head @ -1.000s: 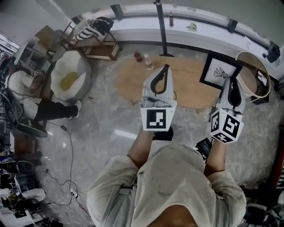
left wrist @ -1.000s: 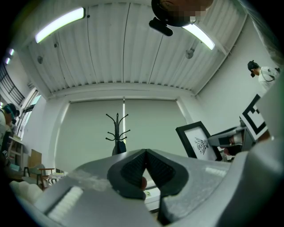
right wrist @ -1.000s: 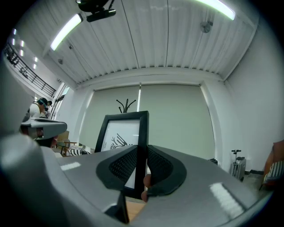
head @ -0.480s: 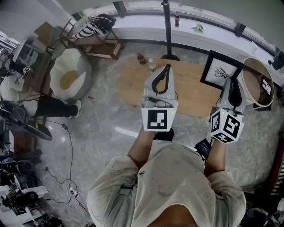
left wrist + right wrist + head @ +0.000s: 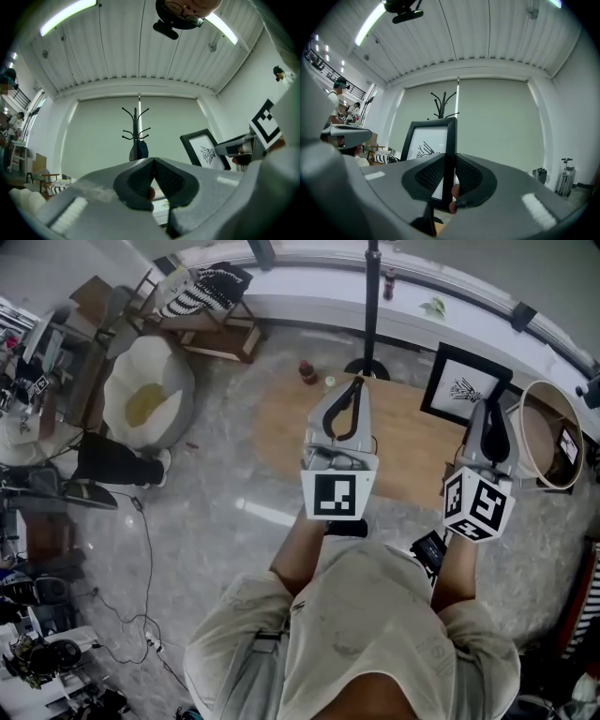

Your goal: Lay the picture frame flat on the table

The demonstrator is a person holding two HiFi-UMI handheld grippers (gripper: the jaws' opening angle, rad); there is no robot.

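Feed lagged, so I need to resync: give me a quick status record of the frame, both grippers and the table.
picture frame: upright, black border, white print, not yet laid flat
right gripper: shut on the picture frame's side edge
left gripper: shut, nothing between its jaws
table: wooden, ahead of both grippers

Black, white, grey and pale wood
Picture frame (image 5: 466, 383) black round a white sheet with black drawing; worktop (image 5: 412, 442) light wood; left gripper (image 5: 353, 382) and right gripper (image 5: 494, 406) grey, their marker cubes black-and-white.
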